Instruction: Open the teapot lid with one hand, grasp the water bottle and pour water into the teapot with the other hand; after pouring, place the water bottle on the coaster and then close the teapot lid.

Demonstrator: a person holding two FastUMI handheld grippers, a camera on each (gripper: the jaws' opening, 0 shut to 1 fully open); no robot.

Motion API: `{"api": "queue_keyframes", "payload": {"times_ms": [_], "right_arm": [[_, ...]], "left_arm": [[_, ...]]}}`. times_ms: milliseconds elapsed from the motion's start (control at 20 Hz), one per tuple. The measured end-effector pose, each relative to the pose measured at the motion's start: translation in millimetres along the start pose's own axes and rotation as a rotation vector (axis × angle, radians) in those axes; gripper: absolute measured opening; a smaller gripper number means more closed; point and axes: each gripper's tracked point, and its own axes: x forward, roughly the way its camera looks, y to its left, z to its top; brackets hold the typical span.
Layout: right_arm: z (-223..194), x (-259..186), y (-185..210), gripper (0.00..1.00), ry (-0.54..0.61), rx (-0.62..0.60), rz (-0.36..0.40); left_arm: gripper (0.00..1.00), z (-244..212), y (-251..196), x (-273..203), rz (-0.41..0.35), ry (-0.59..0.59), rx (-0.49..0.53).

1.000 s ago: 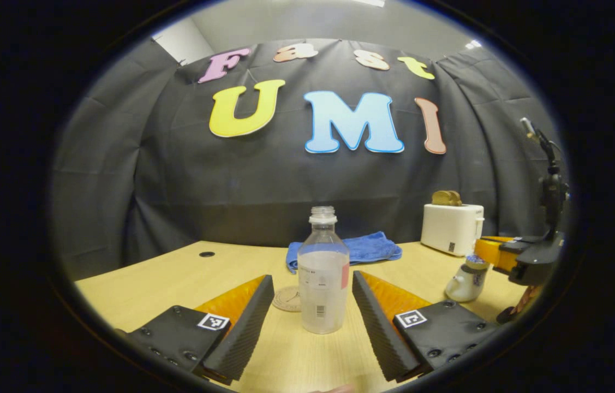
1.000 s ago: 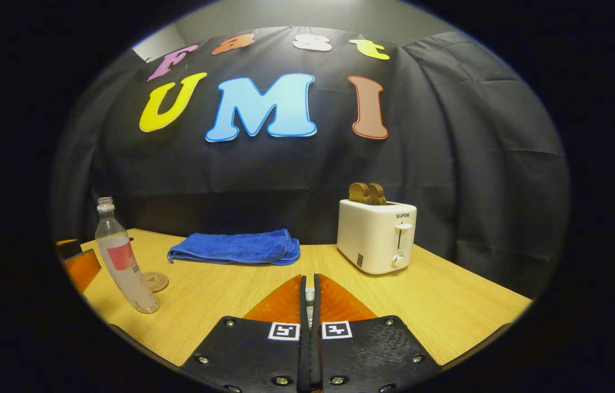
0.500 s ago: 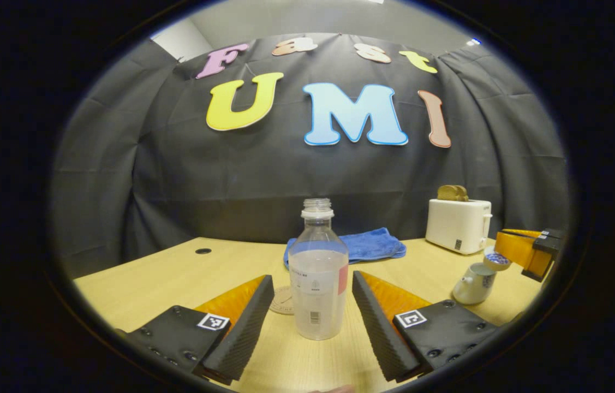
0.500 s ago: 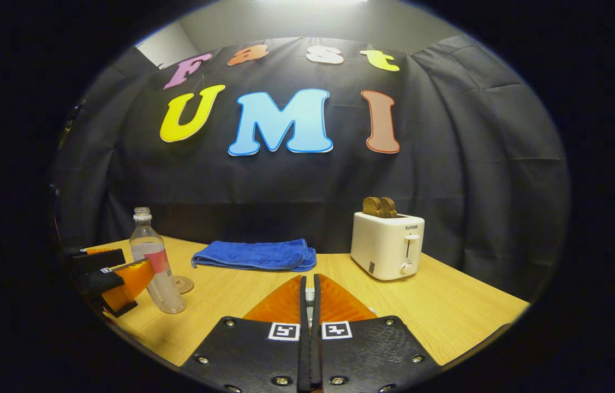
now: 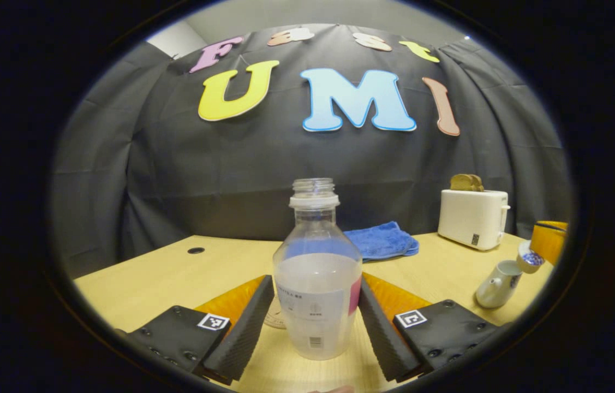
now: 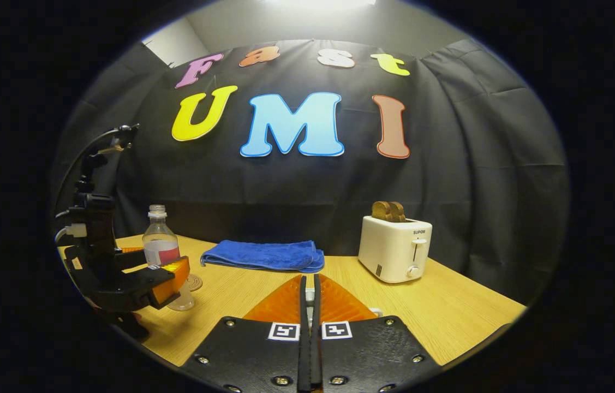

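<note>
On the light wooden table, dead ahead of my left gripper: one clear plastic water bottle, cap off, upright, partly filled. It has a white label with a pink-red patch. The print on it is too small to make out.

Left jaws are wide open, one finger on each side of the bottle body. The fingers are very close to the sides; I can't tell if they touch. No squeeze on it yet. The right gripper view shows the same: left gripper around the bottle, with the bottle standing on the table.

Each finger carries a small square black-and-white marker, two per gripper.

One round brown coaster lies just behind the bottle, mostly hidden by it. From the right gripper view, the coaster sits just beside the bottle base.

My right gripper has its jaws nearly together, with a pale sliver pinched between them. The left gripper view shows what that is — the right gripper holds the small white lid with blue pattern up and off to the side of the small white ceramic teapot. One teapot, mouth open, well right of the bottle.

Other items at the back of the table:
- one folded blue towel, between bottle and toaster
- one white two-slot toaster with two brown toast slices sticking up — a short word is printed on its front
- one dark round hole in the tabletop, far left
</note>
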Motion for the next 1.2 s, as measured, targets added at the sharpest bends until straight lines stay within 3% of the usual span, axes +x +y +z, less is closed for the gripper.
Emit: {"api": "queue_keyframes", "payload": {"times_ms": [100, 300, 550, 950, 1200], "right_arm": [[2, -2, 1, 0.0, -0.007, -0.005, 0.005], [3, -23, 7, 0.0, -0.004, -0.012, 0.024], [11, -95, 5, 0.0, -0.032, -0.027, 0.026], [-4, -183, -10, 0.0, -0.035, -0.076, 0.003], [-20, -207, -15, 0.01, -0.001, -0.031, -0.002]], "left_arm": [[1.0, 0, -2, 4, -0.02, 0.002, -0.009], [0.87, 1, -3, 1, -0.038, 0.016, 0.003], [0.88, 8, -4, -9, -0.043, 0.019, 0.041], [0.87, 33, -30, -26, -0.054, -0.033, 0.254], [0.87, 26, -75, -22, -0.128, -0.017, 0.452]]}}
